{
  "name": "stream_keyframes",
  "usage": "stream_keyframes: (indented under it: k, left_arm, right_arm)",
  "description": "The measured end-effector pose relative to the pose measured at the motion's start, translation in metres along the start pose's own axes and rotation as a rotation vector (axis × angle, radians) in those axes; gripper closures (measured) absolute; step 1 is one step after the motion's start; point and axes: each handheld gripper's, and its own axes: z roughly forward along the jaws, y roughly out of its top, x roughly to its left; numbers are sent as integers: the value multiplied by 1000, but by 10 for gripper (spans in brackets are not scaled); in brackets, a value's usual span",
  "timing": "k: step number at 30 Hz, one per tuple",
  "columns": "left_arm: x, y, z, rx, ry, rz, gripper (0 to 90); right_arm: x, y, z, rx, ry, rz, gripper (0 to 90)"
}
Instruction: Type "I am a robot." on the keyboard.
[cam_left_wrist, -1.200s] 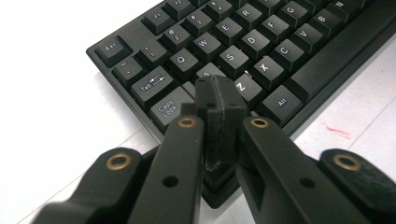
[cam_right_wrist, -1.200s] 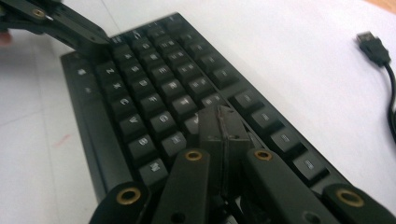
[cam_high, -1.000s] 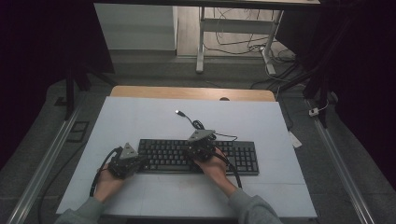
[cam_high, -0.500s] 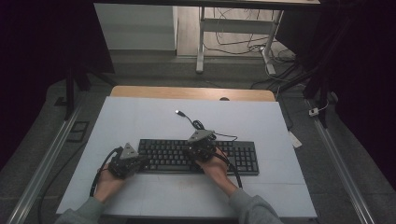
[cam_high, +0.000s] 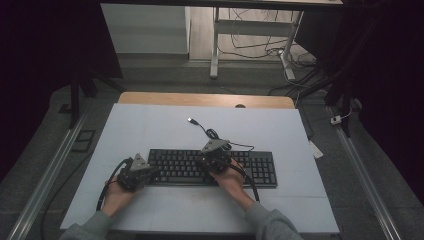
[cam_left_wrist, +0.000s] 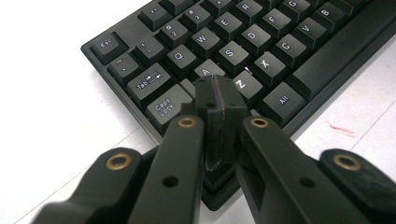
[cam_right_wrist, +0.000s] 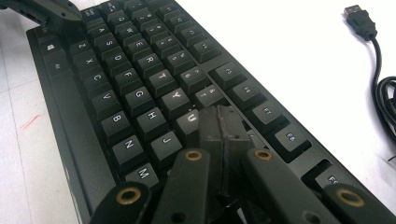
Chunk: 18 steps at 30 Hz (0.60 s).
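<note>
Black keyboard (cam_high: 212, 168) lay flat on the white table (cam_high: 150, 125), near the front edge and slightly right of centre, long side running left to right. Its cable (cam_high: 210, 133) looped on the table just beyond the far edge, and the USB plug (cam_high: 191, 120) lay loose on the white surface farther back.

Left gripper (cam_high: 134, 172) sat at the keyboard's left end, held in the left hand (cam_high: 116, 196). In the left gripper view its jaws were pressed together with no gap and nothing between them, tip (cam_left_wrist: 219, 93) over the keys between A and Z, beside Caps Lock; I could not tell whether it touched the keys.

Right gripper (cam_high: 215, 156) was over the middle of the keyboard, right hand (cam_high: 231, 180) behind it. In the right gripper view its jaws were likewise closed flat against each other, empty, tip (cam_right_wrist: 220, 122) above the keys just right of U, near the number row. The left gripper also showed at the top left of that view.
</note>
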Motion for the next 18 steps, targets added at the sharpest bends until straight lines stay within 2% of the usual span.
stream_keyframes:
  k: [4,13,15,16,17,18]
  left_arm:
    - [0,0,0,0,0,1,885]
    - [0,0,-1,-5,2,2,885]
    - [0,0,-3,-22,2,-1,885]
    - [0,0,-6,-49,-7,-14,885]
    - [0,0,-6,-49,-7,-14,885]
    - [0,1,-8,-70,-9,-21,885]
  right_arm:
    - [1,-2,3,10,-9,-14,896]
    - [2,-1,1,-7,-17,-17,897]
    - [2,0,-1,-16,-15,-14,897]
    - [1,1,-6,-42,-17,-13,897]
    - [1,1,-6,-42,-17,-13,897]
    - [-1,2,-12,-66,-20,-6,897]
